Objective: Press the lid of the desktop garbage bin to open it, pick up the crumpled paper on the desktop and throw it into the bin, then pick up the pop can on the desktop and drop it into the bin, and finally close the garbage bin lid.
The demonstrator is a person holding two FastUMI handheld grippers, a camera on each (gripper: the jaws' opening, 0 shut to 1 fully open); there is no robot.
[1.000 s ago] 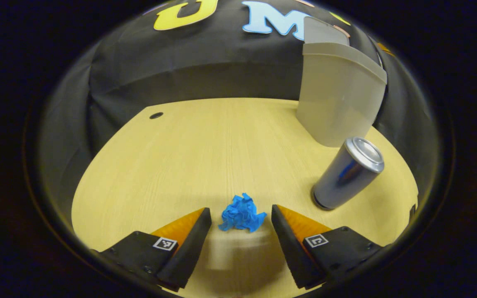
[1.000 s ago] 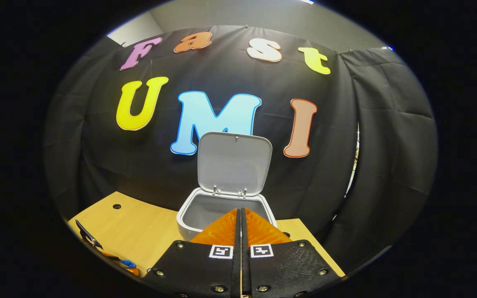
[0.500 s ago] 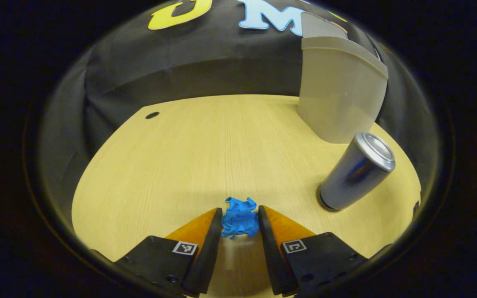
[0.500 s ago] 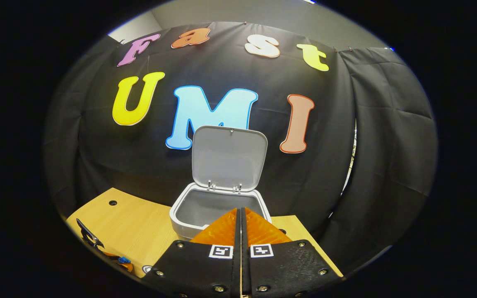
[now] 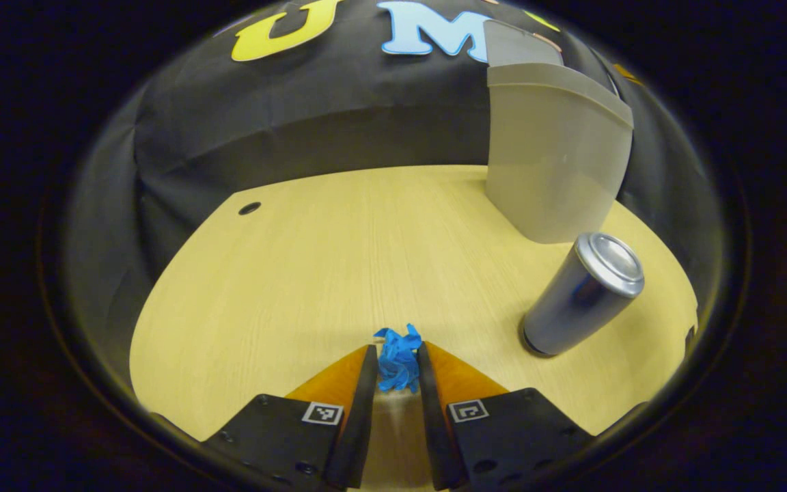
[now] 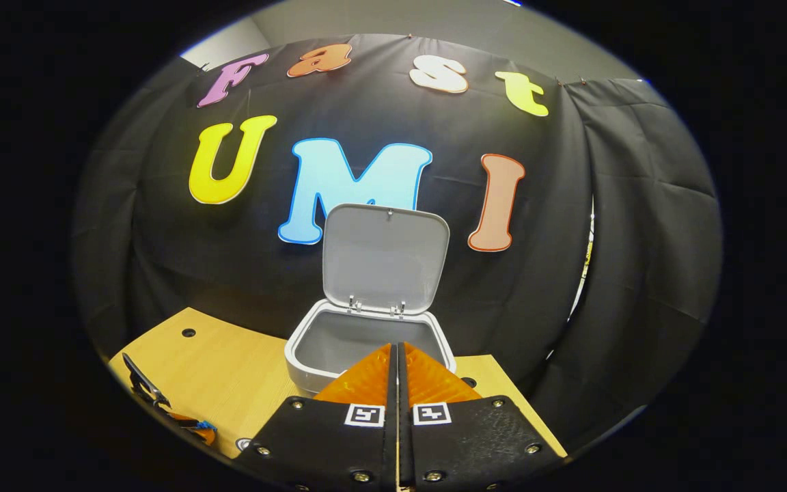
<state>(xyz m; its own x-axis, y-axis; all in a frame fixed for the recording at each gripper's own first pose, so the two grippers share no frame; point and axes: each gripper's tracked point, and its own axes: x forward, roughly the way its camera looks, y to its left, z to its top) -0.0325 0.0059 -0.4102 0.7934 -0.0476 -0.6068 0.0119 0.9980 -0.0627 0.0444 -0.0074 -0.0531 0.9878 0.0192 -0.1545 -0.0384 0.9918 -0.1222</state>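
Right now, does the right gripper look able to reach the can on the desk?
Probably yes. The right gripper hovers shut in front of the open bin and holds nothing. The can stands upright beside the bin with bare desk around it; the left gripper, pinching the paper, is apart from it.

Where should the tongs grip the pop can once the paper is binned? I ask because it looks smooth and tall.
Grip the pop can across its round side wall, about mid-height, coming level from the near side. It stands upright on the desk close to the bin, so the far side is probably crowded, and its rimmed top offers no hold.
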